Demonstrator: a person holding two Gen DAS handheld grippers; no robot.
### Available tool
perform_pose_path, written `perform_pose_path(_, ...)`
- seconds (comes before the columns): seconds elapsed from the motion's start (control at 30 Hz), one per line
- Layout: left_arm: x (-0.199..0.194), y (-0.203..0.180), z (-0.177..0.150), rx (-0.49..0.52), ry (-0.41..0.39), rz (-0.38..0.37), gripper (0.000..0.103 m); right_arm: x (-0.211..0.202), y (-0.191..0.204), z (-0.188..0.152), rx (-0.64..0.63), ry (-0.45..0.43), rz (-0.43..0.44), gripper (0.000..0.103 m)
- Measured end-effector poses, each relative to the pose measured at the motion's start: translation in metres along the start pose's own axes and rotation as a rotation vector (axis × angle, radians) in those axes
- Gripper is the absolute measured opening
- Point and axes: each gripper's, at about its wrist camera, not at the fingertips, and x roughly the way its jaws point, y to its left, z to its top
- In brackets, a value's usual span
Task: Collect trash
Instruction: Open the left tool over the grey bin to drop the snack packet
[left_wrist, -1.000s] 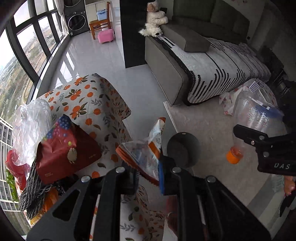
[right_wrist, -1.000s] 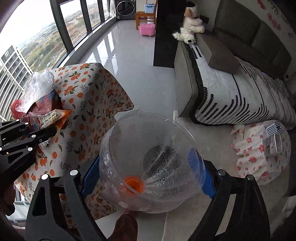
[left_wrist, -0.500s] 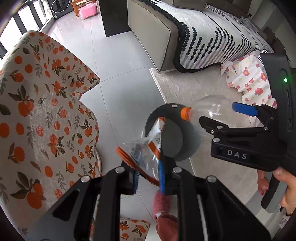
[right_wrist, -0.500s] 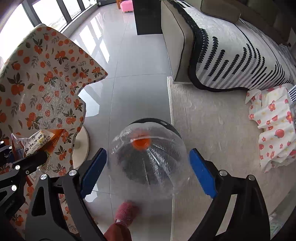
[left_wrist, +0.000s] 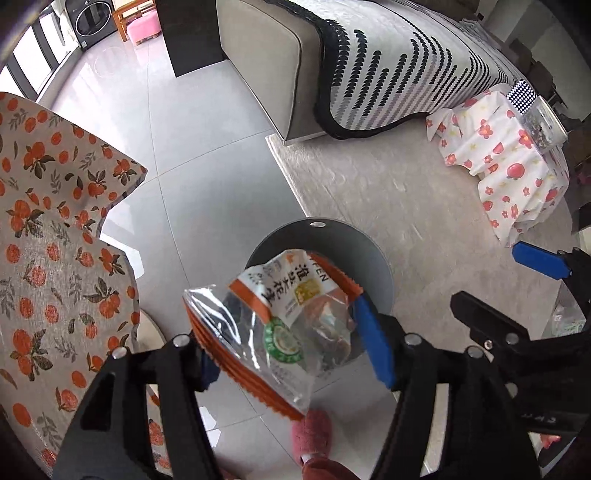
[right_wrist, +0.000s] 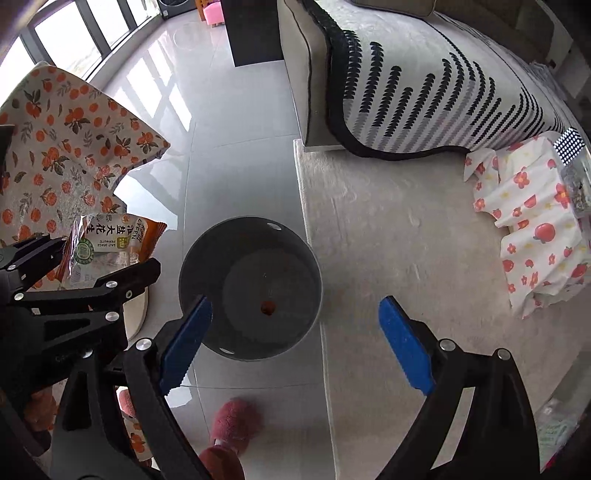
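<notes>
the left tongs (left_wrist: 291, 339) stand wide, the orange and clear snack bag (left_wrist: 280, 325) loose between their pads, over the near rim of the dark round bin (left_wrist: 373, 254) on the floor. the right tongs (right_wrist: 295, 339) are spread wide and hold nothing, directly above the bin (right_wrist: 192, 266); a clear bottle with an orange cap (right_wrist: 266, 306) lies inside. the orange-print table (left_wrist: 48, 221) is to the left, a pink slipper (right_wrist: 236, 421) below.

An orange-edged, partly clear peanut packet (left_wrist: 284, 325) hangs crumpled and tilted above the round dark grey bin (right_wrist: 207, 258), which stands upright on the floor with an orange-capped clear bottle (right_wrist: 266, 306) inside.
</notes>
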Motion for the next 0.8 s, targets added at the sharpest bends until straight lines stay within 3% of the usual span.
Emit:
perform_pose_path(0.17, 0.022, -0.021, 0.012, 0.038, 0.020, -0.040, 0.067, -0.013, -0.027, -0.003, 0.043, -0.006, -0.052, 0.089)
perform_pose_path(0.3, 0.016, -0.028, 0.015, 0.045, 0.025, -0.057, 0.068, -0.026, -0.035, -0.005, 0.048, -0.003, -0.080, 0.089)
perform_pose_path(0.6, -0.077, 0.001, 0.003, -0.020, -0.037, -0.082, 0.080, -0.073, -0.008, -0.001, -0.015, -0.001, -0.075, 0.089)
perform_pose_path(0.8, -0.125, 0.012, -0.002, -0.027, -0.063, -0.104, 0.081, -0.110, 0.016, 0.008, -0.031, -0.028, -0.061, 0.089)
